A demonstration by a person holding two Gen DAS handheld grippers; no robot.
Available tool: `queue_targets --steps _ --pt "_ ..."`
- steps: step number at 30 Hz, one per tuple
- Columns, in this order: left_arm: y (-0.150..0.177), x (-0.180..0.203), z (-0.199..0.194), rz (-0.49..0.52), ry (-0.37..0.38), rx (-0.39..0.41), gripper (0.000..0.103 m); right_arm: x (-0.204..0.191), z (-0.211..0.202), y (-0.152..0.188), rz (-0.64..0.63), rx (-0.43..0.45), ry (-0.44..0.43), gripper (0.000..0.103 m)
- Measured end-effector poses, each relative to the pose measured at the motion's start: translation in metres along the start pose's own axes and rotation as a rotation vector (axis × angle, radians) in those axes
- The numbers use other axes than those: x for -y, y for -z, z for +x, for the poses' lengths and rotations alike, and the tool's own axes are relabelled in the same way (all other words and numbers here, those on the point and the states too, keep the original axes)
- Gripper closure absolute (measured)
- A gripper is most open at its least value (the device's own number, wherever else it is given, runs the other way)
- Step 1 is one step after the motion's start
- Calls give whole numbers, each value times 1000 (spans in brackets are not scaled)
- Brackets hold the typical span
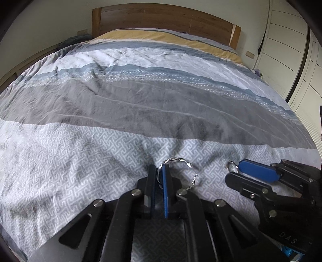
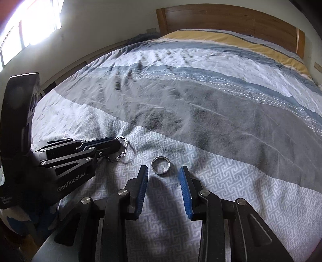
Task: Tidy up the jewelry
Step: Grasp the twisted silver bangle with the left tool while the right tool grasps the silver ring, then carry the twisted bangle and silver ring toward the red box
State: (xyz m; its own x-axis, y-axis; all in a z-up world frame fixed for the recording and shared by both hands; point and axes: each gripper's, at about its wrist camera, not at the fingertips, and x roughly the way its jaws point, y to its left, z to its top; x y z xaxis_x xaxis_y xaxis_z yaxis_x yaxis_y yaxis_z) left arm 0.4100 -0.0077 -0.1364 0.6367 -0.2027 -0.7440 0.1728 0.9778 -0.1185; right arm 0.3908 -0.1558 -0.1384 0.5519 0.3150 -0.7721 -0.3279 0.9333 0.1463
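My left gripper (image 1: 159,171) is shut on a twisted silver bracelet (image 1: 184,162), whose loop sticks out to the right of the fingertips just above the bedspread. It also shows in the right wrist view (image 2: 121,150), held by the left gripper (image 2: 114,144). My right gripper (image 2: 164,171) is open, low over the bed, with a silver ring (image 2: 160,163) lying flat just ahead of and between its fingertips. In the left wrist view the ring (image 1: 231,165) lies at the tip of the right gripper (image 1: 234,169).
A striped grey, white and blue bedspread (image 1: 140,104) covers the bed. A wooden headboard (image 1: 165,18) stands at the far end. White wardrobe doors (image 1: 297,60) are on the right. A bright window (image 2: 30,24) is at the left.
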Motion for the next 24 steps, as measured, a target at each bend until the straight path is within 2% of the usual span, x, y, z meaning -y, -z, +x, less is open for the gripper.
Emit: queue_targets --steps 4,6,10,24 --pt "0 -3 -2 -13 3 12 98 -1 14 -3 -10 -17 15 76" --pt "0 -2 -3 -11 -1 15 98 0 17 -3 -8 -19 17 82" --pt "0 3 -11 0 -30 33 98 2 13 -3 -1 -1 14 83" --pt "3 36 -57 63 -52 82 98 1 -45 5 60 76 6 83"
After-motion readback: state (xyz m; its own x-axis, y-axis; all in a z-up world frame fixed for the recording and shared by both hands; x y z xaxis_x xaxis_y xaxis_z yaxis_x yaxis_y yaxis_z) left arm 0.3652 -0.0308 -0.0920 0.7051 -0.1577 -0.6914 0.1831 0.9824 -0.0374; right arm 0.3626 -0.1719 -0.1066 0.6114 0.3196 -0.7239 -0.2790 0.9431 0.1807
